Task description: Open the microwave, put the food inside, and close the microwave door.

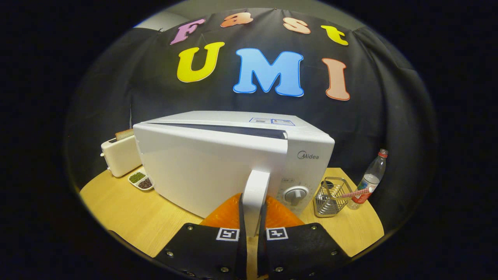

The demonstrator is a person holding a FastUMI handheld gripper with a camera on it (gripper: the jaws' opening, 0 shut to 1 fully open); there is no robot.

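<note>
The gripper (253, 229) has its two fingers closed narrow on the white vertical door handle (255, 194) of the microwave (233, 155), one finger pressing each side, a hold that suits pulling the door on its hinge. The microwave door (202, 171) already stands slightly ajar: a dark gap shows along its top edge, so the opening step looks to be under way. Just beyond the fingers to the right sit the control knob (296, 193) and panel. No food can be made out with certainty; a toaster (120, 155) with a slice of bread (124, 134) stands beyond the door to the left, and a small divided dish (141, 180) of dark and green bits lies beside it, in the door's swing path by my reckoning. To the right of the fingers, a wire basket (330, 196) and a water bottle (371, 179) rest on the wooden table (128, 217), well clear of the door.
</note>
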